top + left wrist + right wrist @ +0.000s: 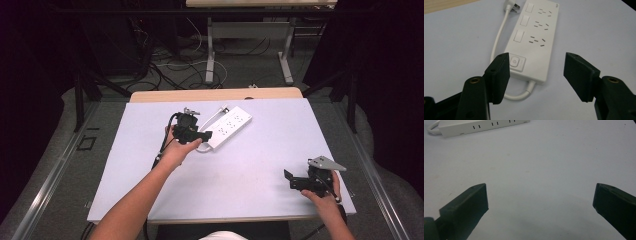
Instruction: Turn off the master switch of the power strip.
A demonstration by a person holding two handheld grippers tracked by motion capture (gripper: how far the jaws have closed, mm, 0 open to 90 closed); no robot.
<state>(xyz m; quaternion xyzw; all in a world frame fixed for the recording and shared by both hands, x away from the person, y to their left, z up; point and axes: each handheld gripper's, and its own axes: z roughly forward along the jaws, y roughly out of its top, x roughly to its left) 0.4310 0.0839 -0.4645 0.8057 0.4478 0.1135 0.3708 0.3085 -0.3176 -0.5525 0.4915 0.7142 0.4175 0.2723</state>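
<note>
White table (pixel 260 165): power strip (pixel 532 42) lies just beyond open left gripper (pixel 536 75).

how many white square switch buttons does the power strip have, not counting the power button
3, in a row down one long side of the power strip: one near the plug end, one in the middle, one closest to the power button.
</note>
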